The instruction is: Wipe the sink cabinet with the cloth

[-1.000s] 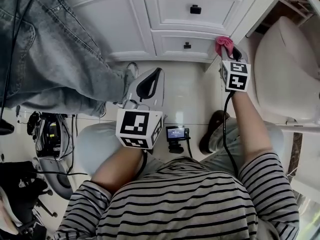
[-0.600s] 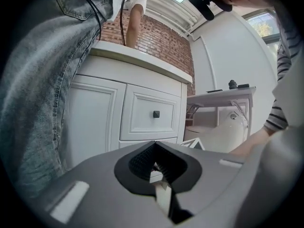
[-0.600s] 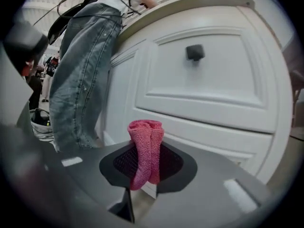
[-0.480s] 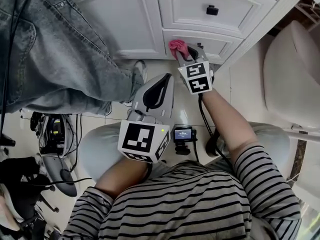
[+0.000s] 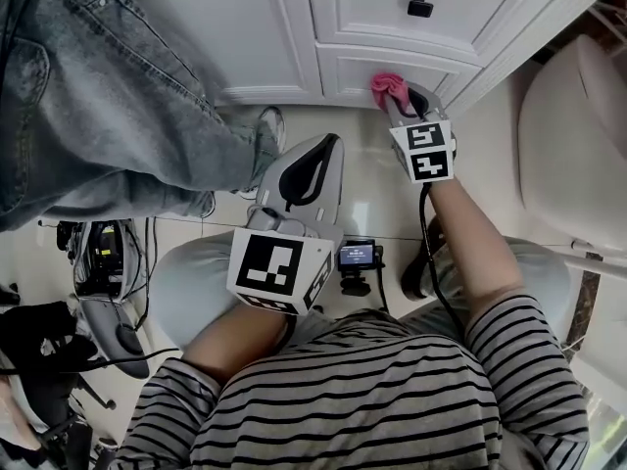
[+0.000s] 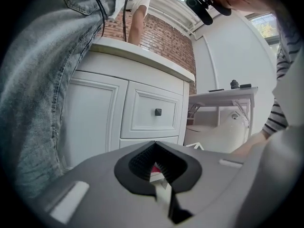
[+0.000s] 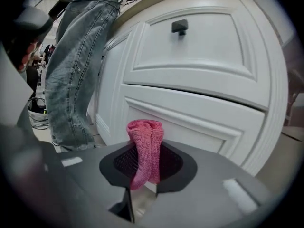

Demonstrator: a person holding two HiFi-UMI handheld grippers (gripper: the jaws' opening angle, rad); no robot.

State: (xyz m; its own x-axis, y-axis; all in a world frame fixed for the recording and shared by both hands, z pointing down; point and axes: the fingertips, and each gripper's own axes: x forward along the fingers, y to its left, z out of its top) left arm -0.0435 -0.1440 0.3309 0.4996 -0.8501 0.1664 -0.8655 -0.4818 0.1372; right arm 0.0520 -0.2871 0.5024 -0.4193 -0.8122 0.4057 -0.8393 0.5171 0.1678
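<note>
The white sink cabinet (image 5: 255, 37) fills the top of the head view, with an upper drawer and its black knob (image 5: 419, 7). My right gripper (image 5: 397, 96) is shut on a folded pink cloth (image 5: 386, 85), which is pressed against the lower drawer front (image 5: 411, 65). In the right gripper view the cloth (image 7: 145, 148) stands up between the jaws, close to that lower drawer (image 7: 199, 122). My left gripper (image 5: 326, 148) hangs lower, above the floor and away from the cabinet. Its jaws are shut with nothing held (image 6: 156, 160).
A person in jeans (image 5: 98, 96) stands close at the left, one shoe (image 5: 266, 130) by the cabinet base. A white toilet-like fixture (image 5: 578, 135) sits to the right. A small device (image 5: 358, 258) and cabled equipment (image 5: 98, 262) lie on the tiled floor.
My right gripper carried the cloth left along the lower drawer from the cabinet's right corner, then back a little to the right. The left gripper stayed shut and barely moved.
</note>
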